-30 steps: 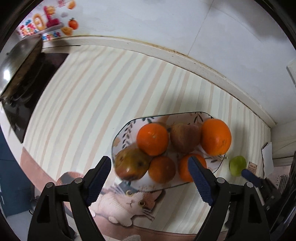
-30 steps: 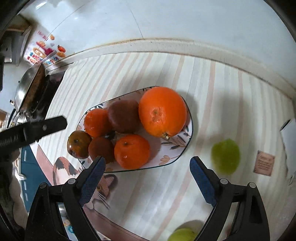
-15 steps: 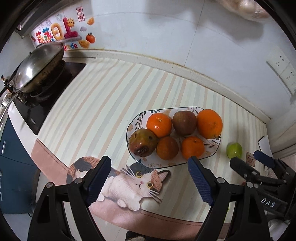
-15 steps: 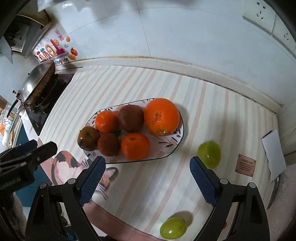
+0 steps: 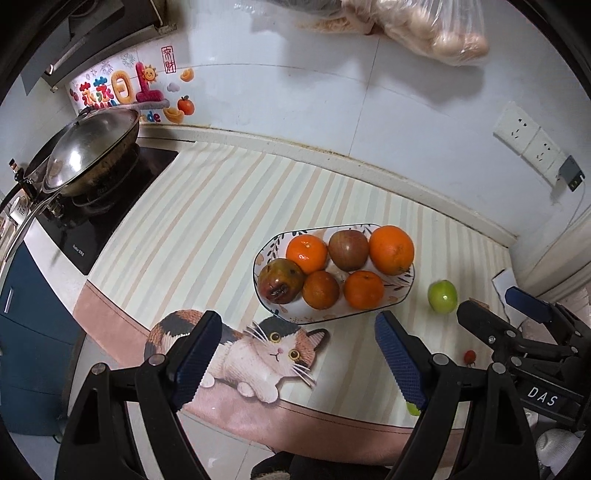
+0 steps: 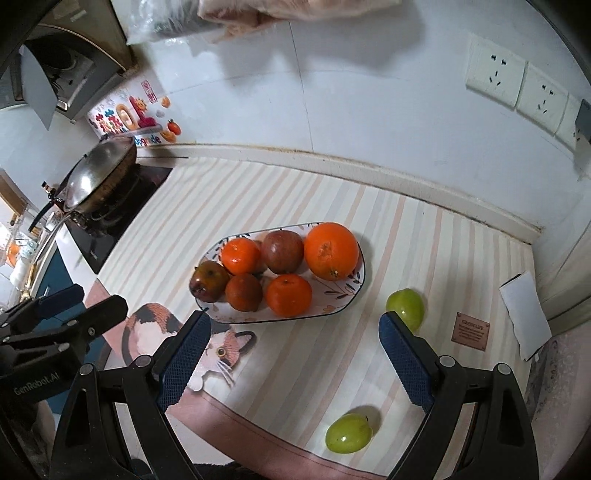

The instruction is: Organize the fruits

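A patterned oval plate (image 5: 400, 293) (image 6: 341, 304) on the striped mat holds several fruits: oranges, among them a big one (image 5: 391, 250) (image 6: 331, 251), and dark red apples (image 5: 280, 280) (image 6: 209, 279). Two green fruits lie off the plate: one (image 5: 442, 296) (image 6: 405, 307) just to its right, another (image 6: 348, 432) near the counter's front edge. A tiny red fruit (image 5: 469, 356) sits at the right. My left gripper (image 5: 295, 354) hangs open above the cat picture, nothing between its fingers. My right gripper (image 6: 293, 354) is open too, high above the mat in front of the plate.
A lidded wok (image 5: 88, 155) stands on a black hob (image 5: 110, 214) at the left. White paper (image 6: 526, 314) and a small brown label (image 6: 472, 329) lie at the right. Wall sockets (image 6: 517, 83) and a hanging plastic bag (image 5: 424, 29) are on the tiled wall.
Both grippers have risen and drawn back from the plate, so the fruits look smaller and more of the counter, wall and hob shows. Both stay open.
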Tool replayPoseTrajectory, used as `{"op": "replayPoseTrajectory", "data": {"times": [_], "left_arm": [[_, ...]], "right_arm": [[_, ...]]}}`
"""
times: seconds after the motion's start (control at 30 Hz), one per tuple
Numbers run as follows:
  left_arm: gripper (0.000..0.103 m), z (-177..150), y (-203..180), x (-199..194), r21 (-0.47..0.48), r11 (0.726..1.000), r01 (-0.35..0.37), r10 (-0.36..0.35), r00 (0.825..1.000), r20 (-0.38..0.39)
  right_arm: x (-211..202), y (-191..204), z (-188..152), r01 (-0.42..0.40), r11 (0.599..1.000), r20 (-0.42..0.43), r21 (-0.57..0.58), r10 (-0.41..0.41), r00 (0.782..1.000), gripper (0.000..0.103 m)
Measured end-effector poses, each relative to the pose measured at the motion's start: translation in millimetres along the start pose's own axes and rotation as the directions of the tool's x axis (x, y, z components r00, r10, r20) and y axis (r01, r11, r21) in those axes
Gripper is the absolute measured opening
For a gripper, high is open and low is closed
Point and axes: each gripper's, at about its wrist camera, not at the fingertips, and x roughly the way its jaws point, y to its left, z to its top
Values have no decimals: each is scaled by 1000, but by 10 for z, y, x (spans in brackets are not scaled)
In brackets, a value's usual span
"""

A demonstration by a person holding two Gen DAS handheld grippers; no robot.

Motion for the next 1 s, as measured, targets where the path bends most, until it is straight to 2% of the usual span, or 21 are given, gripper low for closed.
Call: {"op": "replayPoseTrajectory", "data": {"times": [0.3, 0.43, 0.57, 0.67, 0.7, 0.77, 0.83, 0.93, 1.0], "left_arm": [[84, -64, -13, -96, -15, 1000, 17, -17, 1000, -1], [84, -58, -113, -13, -5, 1000, 12, -12, 1000, -24], [84, -86, -401, 247, 45, 998, 35, -31, 995, -91], [84, -181, -753, 565, 113, 990, 86, -64, 981, -183], [84, -240, -881, 682, 134, 985, 111, -79, 971, -225], [84, -383, -1154, 944, 178, 970, 165, -102, 942, -319], [84, -540, -1423, 1196, 217, 952, 216, -113, 907, -406], [84, -766, -1762, 1511, 244, 924, 294, -132, 846, -517], [84, -899, -1946, 1676, 264, 909, 324, -125, 814, -568]], "right_arm": [[-204, -11, -81, -36, 999, 29, 34, 35, 999, 95], [-245, -225, -112, -94, 988, 44, 123, 89, 995, 95], [-262, -615, -200, -41, 976, 32, 214, 35, 999, 95], [-191, -966, -319, 28, 960, -12, 278, -26, 1000, 95], [-150, -1082, -374, 44, 954, -31, 297, -36, 999, 94], [-58, -1339, -513, 70, 934, -60, 349, -52, 997, 85], [46, -1562, -671, 105, 915, -98, 389, -73, 993, 76], [173, -1836, -902, 140, 883, -130, 448, -90, 987, 72], [239, -1979, -1049, 152, 860, -147, 487, -91, 985, 72]]}}
